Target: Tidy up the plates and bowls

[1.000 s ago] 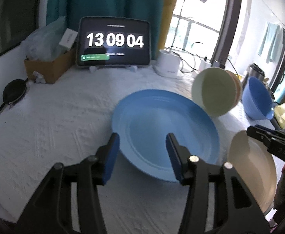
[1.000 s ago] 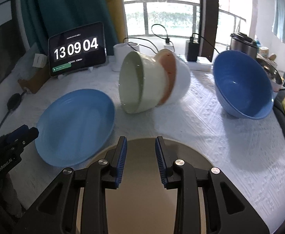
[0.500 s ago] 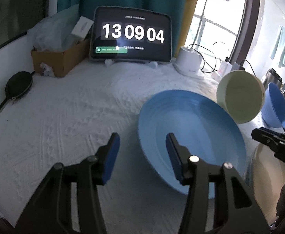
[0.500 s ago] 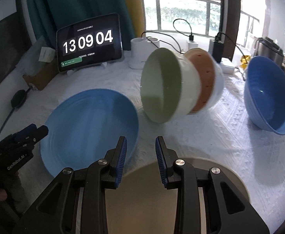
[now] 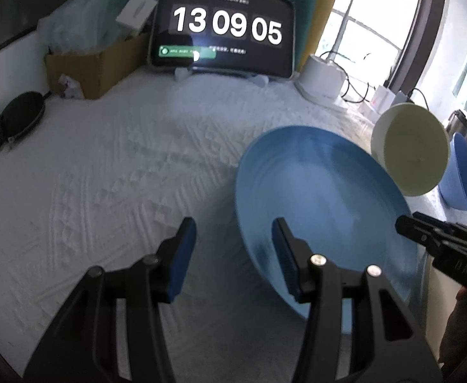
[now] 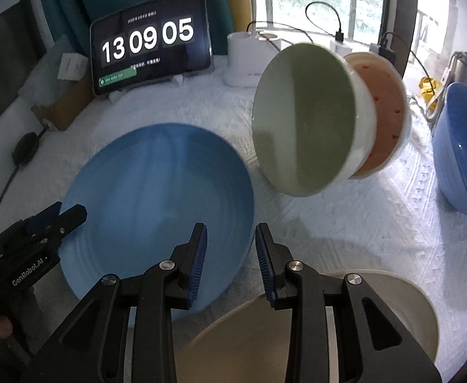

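A large blue plate (image 5: 322, 198) (image 6: 156, 191) lies on the white cloth. My left gripper (image 5: 233, 249) (image 6: 51, 220) is open at the plate's left rim: one finger hangs over the plate and the other over the cloth, with no pad touching. At the plate's right rim my right gripper (image 6: 230, 249) (image 5: 425, 236) has its jaws opening, and nothing is pressed between them. Beneath the right gripper lies a beige plate (image 6: 393, 319). A green bowl (image 6: 303, 121) (image 5: 412, 150) is tipped on its side, nested in an orange-lined bowl (image 6: 386, 111).
A blue bowl (image 6: 456, 153) leans at the far right. At the back stand a tablet clock (image 6: 147, 54), a white appliance (image 6: 249, 60) with cables and a cardboard box (image 5: 86, 67). A black pouch (image 5: 19, 118) with a cord lies at the left edge.
Both grippers came lower and closer to the blue plate. The left one shifted to its left rim. The right one moved off the beige plate to the right rim, and its jaws widened.
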A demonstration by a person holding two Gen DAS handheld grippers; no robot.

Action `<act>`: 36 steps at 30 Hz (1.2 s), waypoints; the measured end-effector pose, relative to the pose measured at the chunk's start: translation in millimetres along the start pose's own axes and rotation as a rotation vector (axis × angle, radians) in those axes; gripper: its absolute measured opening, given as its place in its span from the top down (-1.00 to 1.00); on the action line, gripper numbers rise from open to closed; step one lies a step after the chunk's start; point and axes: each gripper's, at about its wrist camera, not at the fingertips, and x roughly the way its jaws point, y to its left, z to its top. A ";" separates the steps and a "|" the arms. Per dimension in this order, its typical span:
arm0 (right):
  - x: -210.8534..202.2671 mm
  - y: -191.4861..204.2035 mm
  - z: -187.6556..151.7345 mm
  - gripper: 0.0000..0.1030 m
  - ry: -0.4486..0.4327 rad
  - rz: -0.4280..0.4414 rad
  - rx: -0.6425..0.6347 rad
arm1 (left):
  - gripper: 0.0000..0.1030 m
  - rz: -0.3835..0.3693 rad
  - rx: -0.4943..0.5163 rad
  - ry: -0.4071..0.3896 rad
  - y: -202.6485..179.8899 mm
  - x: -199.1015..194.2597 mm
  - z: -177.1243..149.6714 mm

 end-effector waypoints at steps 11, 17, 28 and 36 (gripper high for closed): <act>16.4 13.7 1.4 0.25 0.054 -0.037 -0.033 | 0.00 0.035 0.051 0.014 -9.5 1.2 1.5; 14.9 17.7 1.9 0.28 0.047 -0.018 -0.062 | 0.02 -0.026 0.100 0.026 -19.1 1.0 1.9; -5.7 22.8 -2.9 0.29 -0.008 -0.007 -0.074 | 0.03 -0.056 0.074 -0.009 -15.6 -13.5 1.9; -27.8 17.6 -7.8 0.29 -0.062 -0.007 -0.066 | 0.03 -0.068 0.067 -0.050 -22.7 -38.8 1.8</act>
